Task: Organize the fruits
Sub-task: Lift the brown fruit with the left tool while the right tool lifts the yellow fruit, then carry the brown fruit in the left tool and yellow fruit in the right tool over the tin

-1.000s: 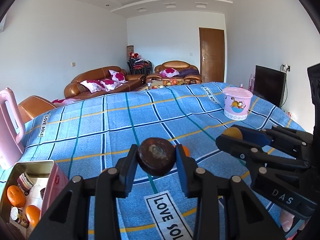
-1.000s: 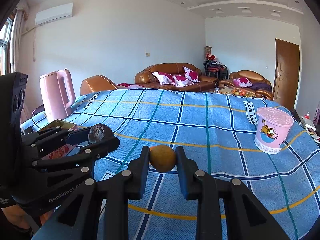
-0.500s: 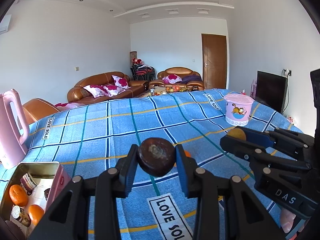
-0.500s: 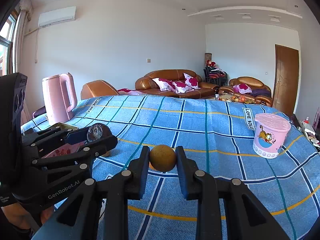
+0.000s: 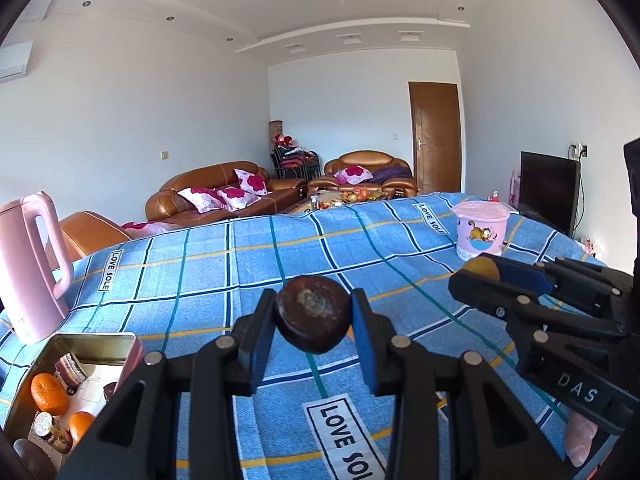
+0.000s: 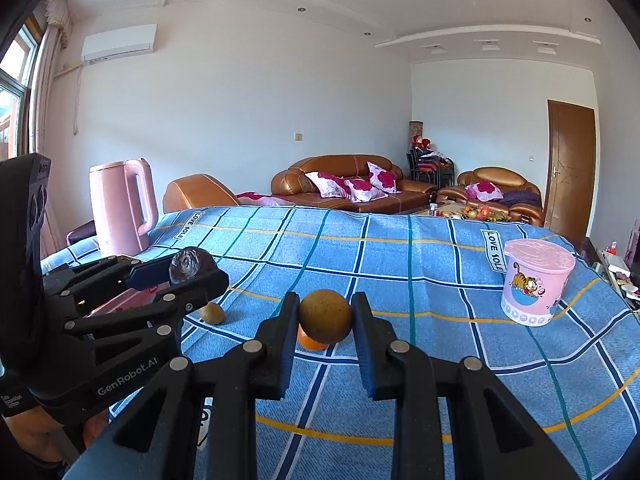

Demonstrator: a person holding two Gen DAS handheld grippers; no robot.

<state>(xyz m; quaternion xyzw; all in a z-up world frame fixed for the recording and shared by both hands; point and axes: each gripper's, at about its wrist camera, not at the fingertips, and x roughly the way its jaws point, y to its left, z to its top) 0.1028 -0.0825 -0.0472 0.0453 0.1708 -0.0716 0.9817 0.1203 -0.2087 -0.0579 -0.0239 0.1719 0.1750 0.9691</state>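
A pink kettle (image 6: 120, 206) and a pink cartoon tub (image 6: 534, 286) stand on the bench (image 6: 400, 264); an orange (image 6: 310, 342) and a small fruit (image 6: 212, 314) lie loose. Left tongs (image 5: 314, 314), raised, clamp a dark brown fruit (image 5: 314, 314); right tongs (image 6: 326, 316) clamp a tan fruit (image 6: 326, 316). An open tin (image 5: 92, 340) holds oranges (image 5: 50, 394).

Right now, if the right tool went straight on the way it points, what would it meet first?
Probably the orange lying on the blue checked cloth, seen just behind and below the yellow-brown fruit held by the right tool. Depth is unclear; it might pass just above.
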